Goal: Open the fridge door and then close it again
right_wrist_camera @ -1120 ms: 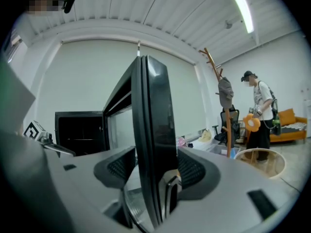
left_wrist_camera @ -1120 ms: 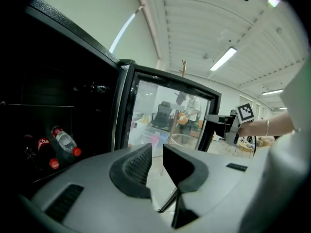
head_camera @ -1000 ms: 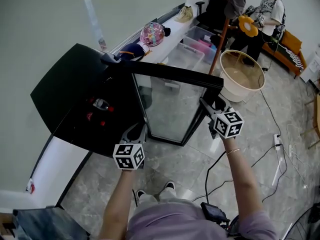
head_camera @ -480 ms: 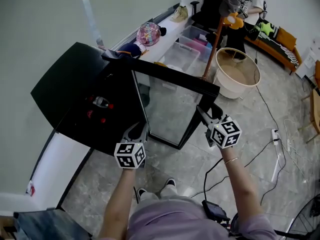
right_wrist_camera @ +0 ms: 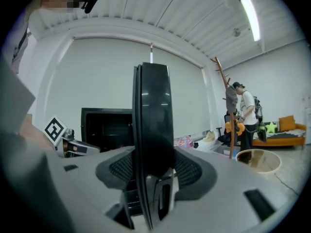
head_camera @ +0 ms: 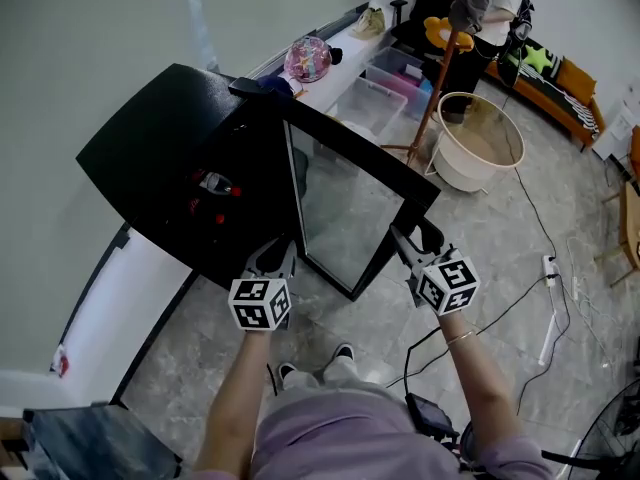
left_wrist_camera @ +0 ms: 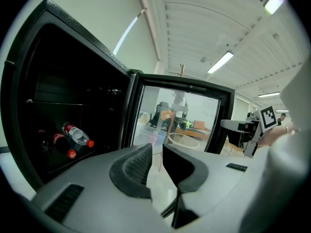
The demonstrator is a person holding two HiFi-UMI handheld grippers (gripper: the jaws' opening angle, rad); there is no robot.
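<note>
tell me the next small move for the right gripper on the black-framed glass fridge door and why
Probably start swinging the black-framed glass fridge door back toward the black fridge cabinet. It already stands wide open, and the right gripper, whose jaws have just been closing, clamps its free edge.

No legible text; bottle labels (left_wrist_camera: pixel 74 133) too small to read

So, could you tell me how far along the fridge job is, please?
Opening looks done: the fridge door stands wide, bottles showing inside. In hand: the right gripper, jaws just closed further, clamps the door's edge. Still to do: swinging it shut.
</note>
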